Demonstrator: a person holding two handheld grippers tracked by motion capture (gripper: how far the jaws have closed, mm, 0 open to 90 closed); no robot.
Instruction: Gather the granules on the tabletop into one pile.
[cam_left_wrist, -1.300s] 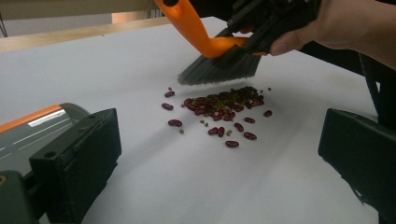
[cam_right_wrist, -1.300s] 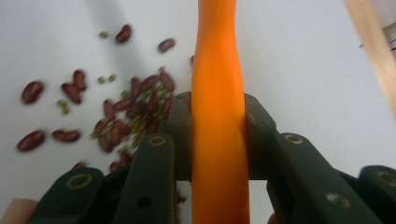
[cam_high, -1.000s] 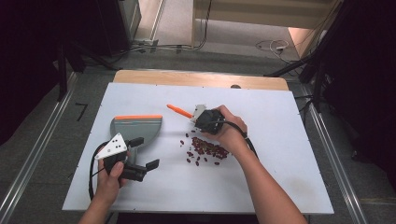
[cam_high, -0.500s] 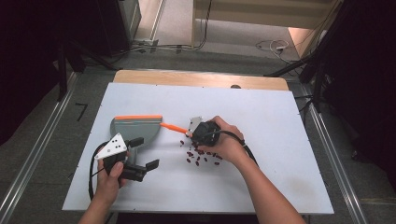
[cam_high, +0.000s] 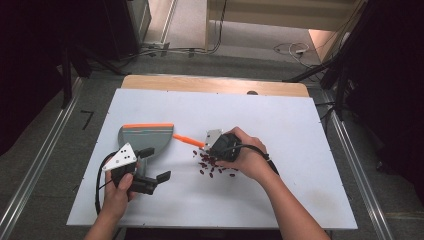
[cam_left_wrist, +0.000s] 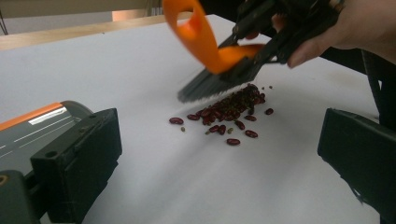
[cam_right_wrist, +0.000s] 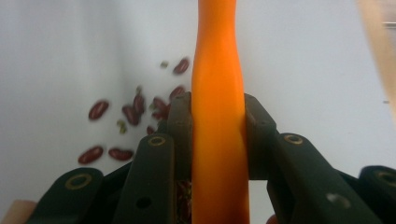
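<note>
A heap of dark red beans (cam_high: 215, 167) lies mid-table. My right gripper (cam_high: 220, 146) is shut on the orange handle of a small brush (cam_high: 187, 140), whose handle points left toward a grey dustpan (cam_high: 145, 136) with an orange lip. In the right gripper view the handle (cam_right_wrist: 218, 93) runs up between the pressed jaws of the right gripper (cam_right_wrist: 218, 121), with beans (cam_right_wrist: 130, 116) behind. The left gripper view shows the brush bristles (cam_left_wrist: 210, 86) at the heap's far edge (cam_left_wrist: 229, 109). My left gripper (cam_high: 155, 164) stands open beside the dustpan (cam_left_wrist: 32, 126), nothing between its jaws.
The white tabletop (cam_high: 280, 115) has bare room to the right and at the back. A wooden strip (cam_high: 210, 84) borders its far edge. Metal rails (cam_high: 350, 150) run along both sides of the table, with cables on the floor beyond.
My right hand has carried the brush toward the person and a little left, down onto the beans and nearer the dustpan. The left hand and the dustpan have kept still.
</note>
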